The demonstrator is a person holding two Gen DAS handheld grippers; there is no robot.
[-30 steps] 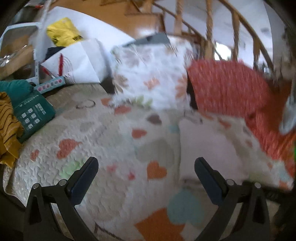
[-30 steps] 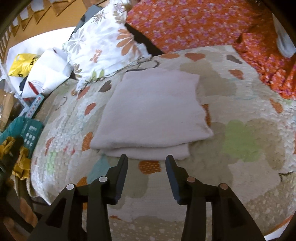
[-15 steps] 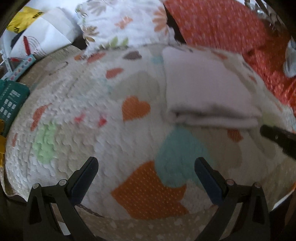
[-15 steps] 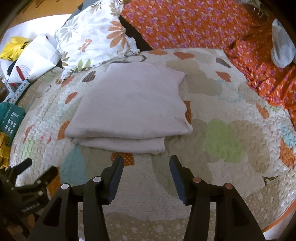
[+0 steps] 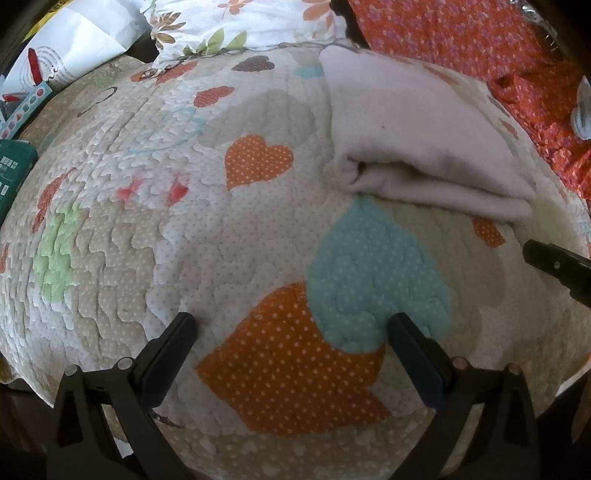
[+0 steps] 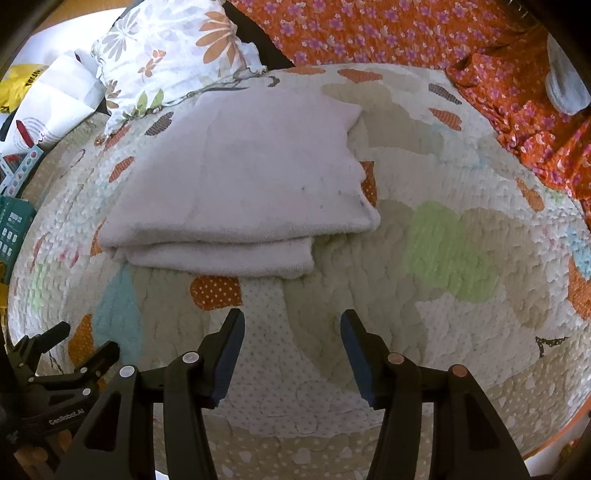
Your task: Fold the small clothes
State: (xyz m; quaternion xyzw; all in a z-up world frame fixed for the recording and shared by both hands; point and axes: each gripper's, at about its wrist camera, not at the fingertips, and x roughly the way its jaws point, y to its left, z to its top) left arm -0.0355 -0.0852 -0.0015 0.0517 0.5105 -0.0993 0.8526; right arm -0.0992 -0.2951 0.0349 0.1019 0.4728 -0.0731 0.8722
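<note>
A folded white cloth [image 6: 240, 184] lies on the quilt [image 6: 461, 295] just ahead of the spread, empty right gripper [image 6: 291, 332], nearer than the spread left gripper [image 5: 291, 332].

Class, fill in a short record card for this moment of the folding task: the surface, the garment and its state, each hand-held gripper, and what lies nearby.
surface: heart-patterned quilt
garment: pale folded cloth, lying flat on the quilt in stacked layers
left hand-held gripper: open, empty, over the quilt, apart from the cloth
right hand-held gripper: open, empty, just short of the cloth's near edge
nearby: floral pillow behind the cloth; orange flowered fabric at the far side
</note>
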